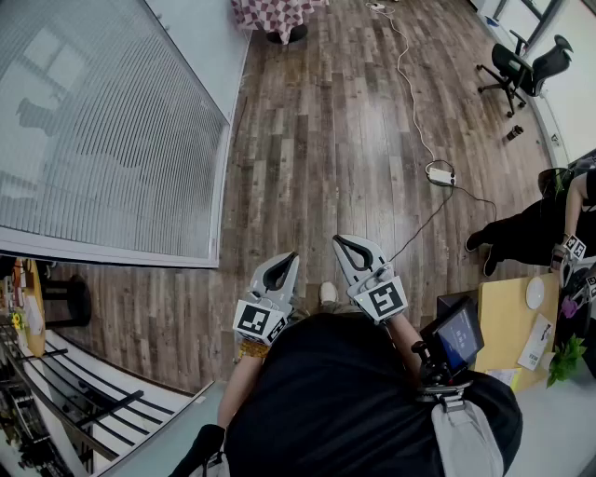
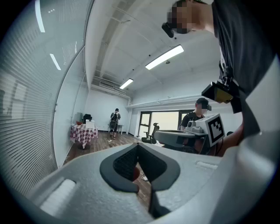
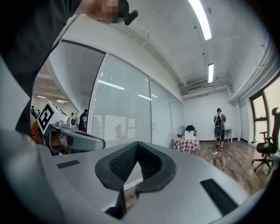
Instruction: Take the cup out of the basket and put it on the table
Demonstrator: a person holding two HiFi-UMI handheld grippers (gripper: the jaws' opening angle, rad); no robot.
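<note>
Both tools are held level, side by side and a little apart, in front of the person's dark shirt and over the brown wood-plank floor (image 1: 326, 140).

Left gripper (image 1: 292, 254): grey body, black ribbed pads, marker cube at the rear. In the left gripper view (image 2: 138, 145) the jaw tips meet. Nothing is held; only floor shows through the teardrop gap behind the tips.

Right gripper (image 1: 337, 239): same build. In the right gripper view (image 3: 137, 143) the tips are likewise together and empty, with slatted blinds showing through the gap.

Cup and basket: I can find neither in any view, so the cup's position relative to either gripper cannot be told.

Surroundings:
- The glass partition with white slatted blinds (image 1: 102, 121) runs along the person's left.
- The small table under a red-and-white checked cloth (image 1: 277, 13) stands at the far end of the room, well apart from both grippers. It also shows ahead of the left gripper (image 2: 83, 132) and the right gripper (image 3: 187, 143).
- A standing person in dark clothes (image 3: 218, 123) is near that table.
- The white power strip on a long white cable (image 1: 440, 174) lies on the floor ahead and to the right.
- The black office chair (image 1: 520, 61) is at the far right.
- A seated person in black (image 1: 526, 233) is beside the pale wooden desk (image 1: 503, 326) at the right edge.
</note>
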